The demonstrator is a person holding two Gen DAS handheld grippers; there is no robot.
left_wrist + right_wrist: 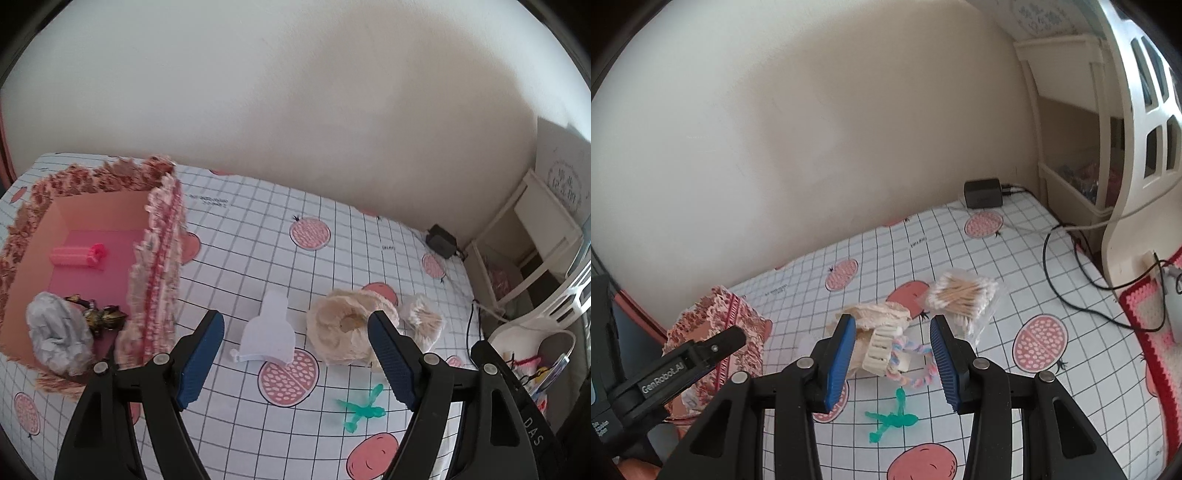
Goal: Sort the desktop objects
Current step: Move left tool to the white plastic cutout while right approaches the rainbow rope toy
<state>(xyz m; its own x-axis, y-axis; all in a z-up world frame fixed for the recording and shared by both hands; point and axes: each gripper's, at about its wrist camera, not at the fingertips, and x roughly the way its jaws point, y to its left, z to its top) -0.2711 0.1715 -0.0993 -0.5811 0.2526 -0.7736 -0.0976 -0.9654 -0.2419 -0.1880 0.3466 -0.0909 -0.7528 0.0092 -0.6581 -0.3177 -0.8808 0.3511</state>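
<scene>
Surface: a table covered with a white cloth point(258, 229) printed with a grey grid and pink fruits.
Box: a square pink box with a lace-trimmed rim point(162, 258) stands at the left side of the cloth.
Inside the box: a pink ribbed hair roller point(79, 255), a crumpled white paper ball point(55, 332) and a small dark and gold object point(99, 315) just beside the ball.
Left gripper point(295, 354): its jaws stand wide apart and hold nothing; a flat white bottle-shaped plastic piece point(267, 332) lies on the cloth between them.
Right gripper point(894, 358): its jaws are partly open and do not press on anything; a cream ribbed hair clip point(879, 349) and a pastel braided cord loop point(919, 369) lie between them.
Other things: a cream fabric flower point(340, 332), a clear bag of cotton swabs point(964, 295) and a green plastic figure point(890, 421) lie close together in the middle of the cloth.
Far edge: a black power adapter point(982, 192) stands near the wall.
</scene>
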